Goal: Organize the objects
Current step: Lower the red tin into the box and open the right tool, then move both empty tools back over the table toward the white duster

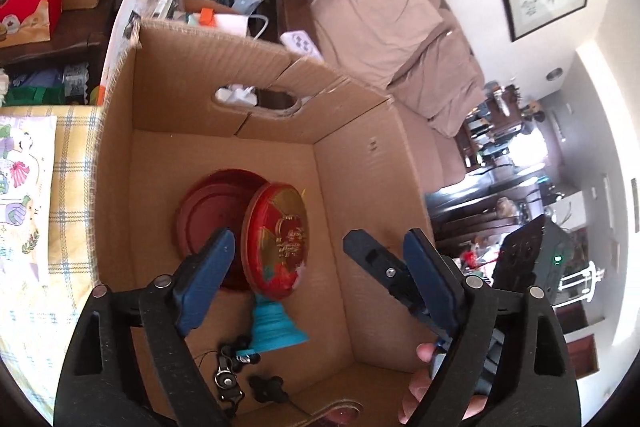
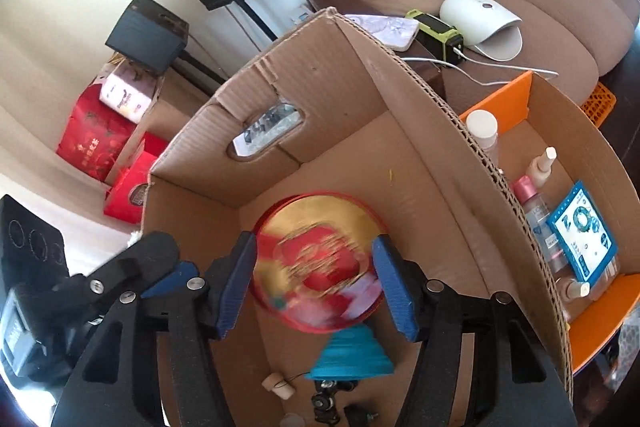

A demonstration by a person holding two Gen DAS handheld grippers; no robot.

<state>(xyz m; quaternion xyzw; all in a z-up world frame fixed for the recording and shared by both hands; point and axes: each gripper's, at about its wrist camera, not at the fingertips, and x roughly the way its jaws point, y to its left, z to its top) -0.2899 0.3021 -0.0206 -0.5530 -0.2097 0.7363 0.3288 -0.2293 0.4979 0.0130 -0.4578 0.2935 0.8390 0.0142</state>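
cardboard box (image 1: pixel 360 163): matt corrugated | round tin (image 1: pixel 276 235): glossy red-gold | gripper pads (image 1: pixel 208 275): blue ribbed plastic | sofa cushions (image 1: pixel 372 3): tan cloth

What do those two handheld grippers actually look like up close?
Both look alike. The left gripper has two chunky black plastic arms with slotted cut-outs and round silver screws, each tipped with a flat, ribbed blue pad. The right gripper has the same black frame, silver screws and blue pads.

Nothing much legible here: gold script on the red round tin (image 1: pixel 276 239) shows, too blurred to read.
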